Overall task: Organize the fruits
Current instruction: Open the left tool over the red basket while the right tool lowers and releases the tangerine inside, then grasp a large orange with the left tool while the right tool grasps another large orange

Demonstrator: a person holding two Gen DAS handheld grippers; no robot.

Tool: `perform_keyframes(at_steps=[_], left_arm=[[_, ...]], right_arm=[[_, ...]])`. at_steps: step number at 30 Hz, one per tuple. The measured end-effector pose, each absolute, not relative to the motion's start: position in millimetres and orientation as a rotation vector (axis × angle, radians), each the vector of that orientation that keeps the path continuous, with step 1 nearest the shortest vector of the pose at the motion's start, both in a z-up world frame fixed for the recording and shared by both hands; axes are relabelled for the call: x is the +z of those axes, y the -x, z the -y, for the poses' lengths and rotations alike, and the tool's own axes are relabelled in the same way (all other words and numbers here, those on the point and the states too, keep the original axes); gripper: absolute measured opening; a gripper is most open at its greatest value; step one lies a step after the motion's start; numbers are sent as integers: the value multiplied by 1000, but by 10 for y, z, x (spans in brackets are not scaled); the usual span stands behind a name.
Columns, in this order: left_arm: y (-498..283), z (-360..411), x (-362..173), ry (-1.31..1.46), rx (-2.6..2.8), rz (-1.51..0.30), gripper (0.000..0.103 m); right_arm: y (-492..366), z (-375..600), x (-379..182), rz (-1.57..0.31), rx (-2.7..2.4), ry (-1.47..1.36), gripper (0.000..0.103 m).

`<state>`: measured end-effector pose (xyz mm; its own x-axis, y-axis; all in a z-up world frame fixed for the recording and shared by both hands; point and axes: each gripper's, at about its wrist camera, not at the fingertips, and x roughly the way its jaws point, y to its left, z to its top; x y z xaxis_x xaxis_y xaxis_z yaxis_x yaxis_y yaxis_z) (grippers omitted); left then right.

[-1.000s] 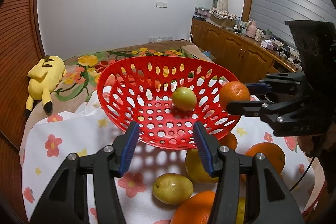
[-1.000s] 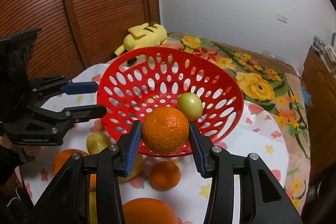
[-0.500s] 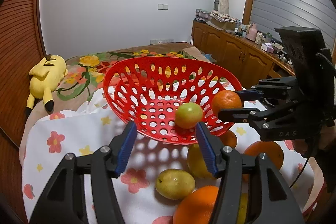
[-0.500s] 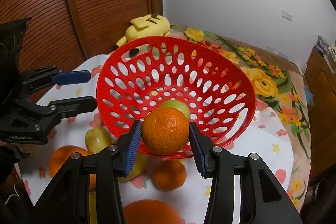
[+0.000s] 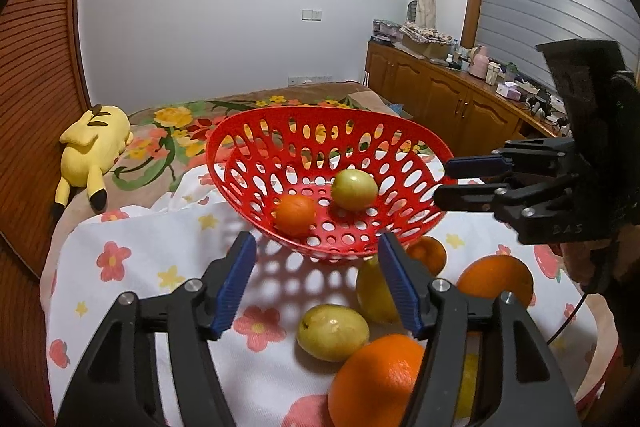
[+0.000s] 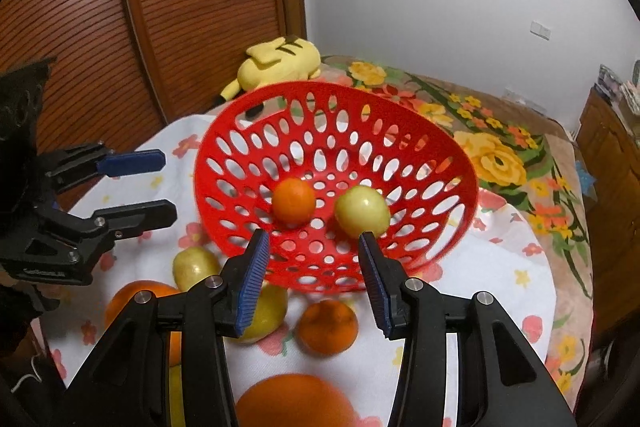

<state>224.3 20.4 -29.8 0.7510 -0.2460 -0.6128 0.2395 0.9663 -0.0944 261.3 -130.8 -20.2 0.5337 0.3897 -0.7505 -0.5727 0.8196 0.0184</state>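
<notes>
A red perforated basket stands on the floral cloth. Inside it lie a small orange and a green-yellow fruit. My left gripper is open and empty in front of the basket; it shows at the left of the right wrist view. My right gripper is open and empty at the basket's near rim; it shows at the right of the left wrist view. Loose on the cloth lie a green-yellow fruit, oranges and a lemon-like fruit.
A yellow plush toy lies on the flowered bedcover behind the basket. A wooden slatted door stands at the left. A wooden cabinet with clutter runs along the right wall.
My right gripper opened and let go of the orange, which now lies in the basket beside the green-yellow fruit. The right gripper drew back a little from the basket.
</notes>
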Motion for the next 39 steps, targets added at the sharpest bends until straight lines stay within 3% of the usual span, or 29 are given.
perform_keyframes(at_steps=[11, 22, 26, 39], left_arm=[[-1916, -171, -224, 6, -269, -644, 68], [-1622, -103, -312, 18, -281, -652, 74], [-1538, -90, -372, 20, -278, -666, 74], [-1372, -70, -629, 47, -261, -716, 74]], right_arm=[[-2136, 1454, 21, -767, 551, 212, 51], [-1735, 1677, -231, -799, 493, 138, 58], [-1653, 1739, -343, -803, 460, 124, 70], [-1569, 1762, -568, -831, 423, 119, 79]])
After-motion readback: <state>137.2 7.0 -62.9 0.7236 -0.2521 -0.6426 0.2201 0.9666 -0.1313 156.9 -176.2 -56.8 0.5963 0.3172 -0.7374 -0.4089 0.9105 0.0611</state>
